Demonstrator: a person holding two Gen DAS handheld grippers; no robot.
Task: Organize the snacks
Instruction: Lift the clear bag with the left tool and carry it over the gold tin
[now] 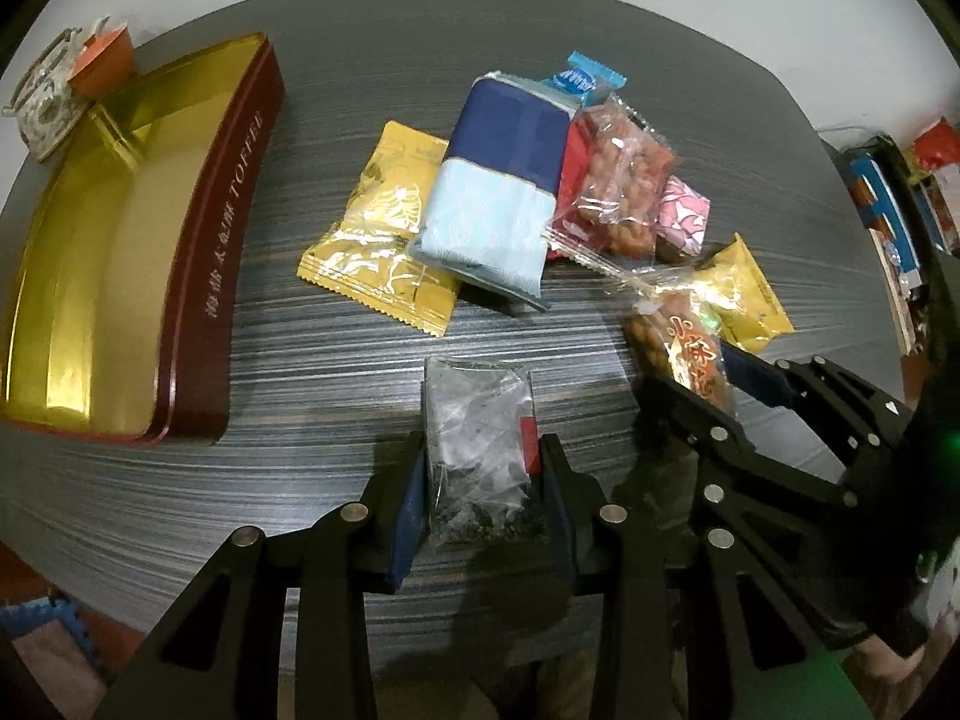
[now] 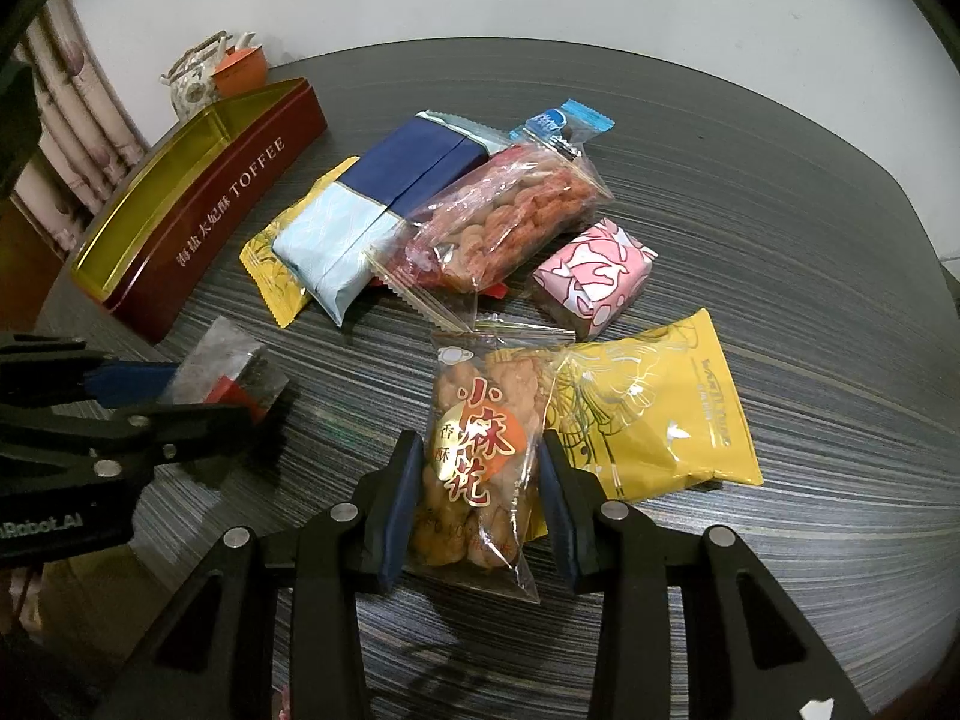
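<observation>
Dark striped round table [image 2: 750, 192] carries everything. Landmark: the red tin [image 2: 198, 222] marked TOFFEE, gold inside, lid off, empty as far as visible, lying at the table's left edge.

Behind the tin, at the table's far rim: a patterned teapot [image 2: 192, 84] and an orange cup [image 2: 240, 72], touching or nearly so.

Right of the tin, apart from it, sits the snack pile. Navy and pale-blue pack [image 2: 372, 204] is the pile item nearest the tin, lying on top of a yellow sachet [image 1: 378, 240]. Further from the tin, a clear bag of reddish fried twists [image 2: 504, 216] leans over the blue pack's edge; a small blue-white wrapper [image 2: 564, 120] pokes out behind it. Pink-white wrapped block [image 2: 594, 276] lies beyond that. Second yellow bag [image 2: 666, 414] is the farthest from the tin.

Left gripper [image 1: 480, 468], just in front of the tin's near end: blue pads pinching a small clear packet [image 1: 480, 450] with dark bits and a red label, raised off the table.

Right gripper [image 2: 477, 498], well right of the tin, beside the second yellow bag: jaws clamped on a clear fried-dough-twist bag [image 2: 474, 450] with red Chinese lettering; its far end overlaps the yellow bag.
</observation>
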